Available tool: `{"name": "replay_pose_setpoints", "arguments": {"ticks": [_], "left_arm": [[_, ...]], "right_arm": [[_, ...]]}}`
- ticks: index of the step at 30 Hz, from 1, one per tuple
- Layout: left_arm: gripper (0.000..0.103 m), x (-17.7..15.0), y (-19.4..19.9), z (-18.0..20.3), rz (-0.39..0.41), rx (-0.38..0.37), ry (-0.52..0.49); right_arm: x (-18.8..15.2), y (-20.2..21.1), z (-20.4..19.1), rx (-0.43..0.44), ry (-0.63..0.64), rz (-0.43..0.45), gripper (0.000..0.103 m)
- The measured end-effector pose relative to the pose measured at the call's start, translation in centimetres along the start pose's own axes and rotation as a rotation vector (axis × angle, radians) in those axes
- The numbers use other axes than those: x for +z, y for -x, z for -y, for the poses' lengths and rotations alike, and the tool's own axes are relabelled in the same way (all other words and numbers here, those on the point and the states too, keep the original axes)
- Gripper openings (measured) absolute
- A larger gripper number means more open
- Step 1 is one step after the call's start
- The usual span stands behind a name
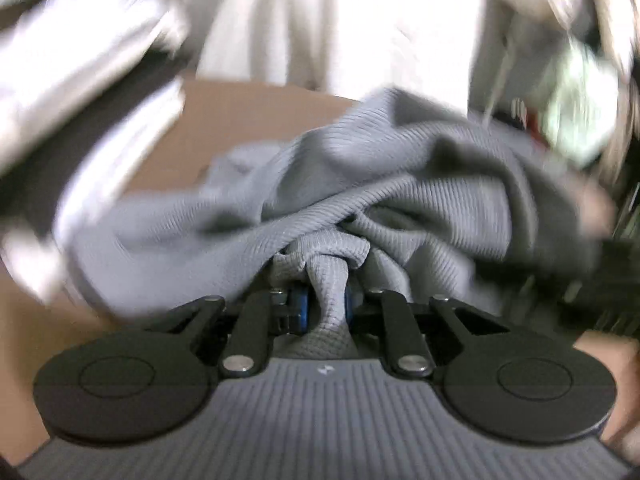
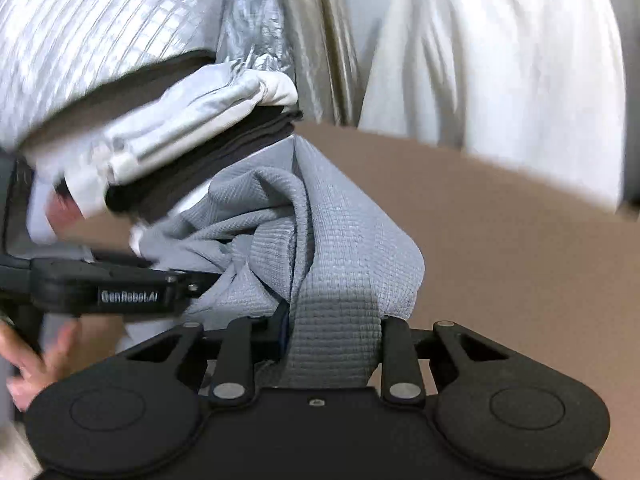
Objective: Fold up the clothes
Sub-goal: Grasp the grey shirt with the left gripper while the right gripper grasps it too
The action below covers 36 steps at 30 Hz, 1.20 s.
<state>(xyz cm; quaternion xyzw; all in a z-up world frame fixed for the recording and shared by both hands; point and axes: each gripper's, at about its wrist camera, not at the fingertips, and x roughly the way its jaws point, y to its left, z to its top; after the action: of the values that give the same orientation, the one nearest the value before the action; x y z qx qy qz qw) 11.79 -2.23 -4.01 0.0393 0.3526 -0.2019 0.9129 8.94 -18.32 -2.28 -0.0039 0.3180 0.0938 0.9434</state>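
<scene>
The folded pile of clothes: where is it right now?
In the right wrist view, the folded pile sits upper left on the brown table, just behind the bunched grey garment both grippers hold.

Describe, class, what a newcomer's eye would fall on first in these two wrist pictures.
First, the grey waffle-knit garment, bunched in the middle over the brown table; both the left gripper and the right gripper are shut on a fold of it. Next, the stack of folded clothes, silver-white over dark, behind the garment at the left of the right wrist view. White curtains fill the background.
</scene>
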Motion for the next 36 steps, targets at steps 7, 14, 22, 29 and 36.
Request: {"name": "replay_pose_setpoints", "arguments": {"ticks": [7, 14, 22, 29, 36], "left_arm": [[0.014, 0.1, 3.9, 2.7, 0.132, -0.126, -0.079], [0.023, 0.9, 2.3, 0.3, 0.090, -0.448, 0.231], [0.043, 0.4, -2.6, 1.7, -0.002, -0.197, 0.086], [0.051, 0.2, -2.1, -1.0, 0.019, -0.158, 0.178], [0.059, 0.2, -3.3, -2.9, -0.021, 0.056, 0.147]], "right_arm": [[-0.3, 5.5, 3.9, -0.113, 0.115, -0.029, 0.028], [-1.9, 8.3, 10.3, -0.253, 0.119, 0.070, 0.040], [-6.1, 6.7, 22.1, -0.587, -0.419, -0.062, 0.050], [-6.5, 9.8, 20.4, -0.197, -0.569, 0.033, 0.056], [-7.8, 7.0, 14.6, 0.114, -0.650, -0.069, 0.067]]}}
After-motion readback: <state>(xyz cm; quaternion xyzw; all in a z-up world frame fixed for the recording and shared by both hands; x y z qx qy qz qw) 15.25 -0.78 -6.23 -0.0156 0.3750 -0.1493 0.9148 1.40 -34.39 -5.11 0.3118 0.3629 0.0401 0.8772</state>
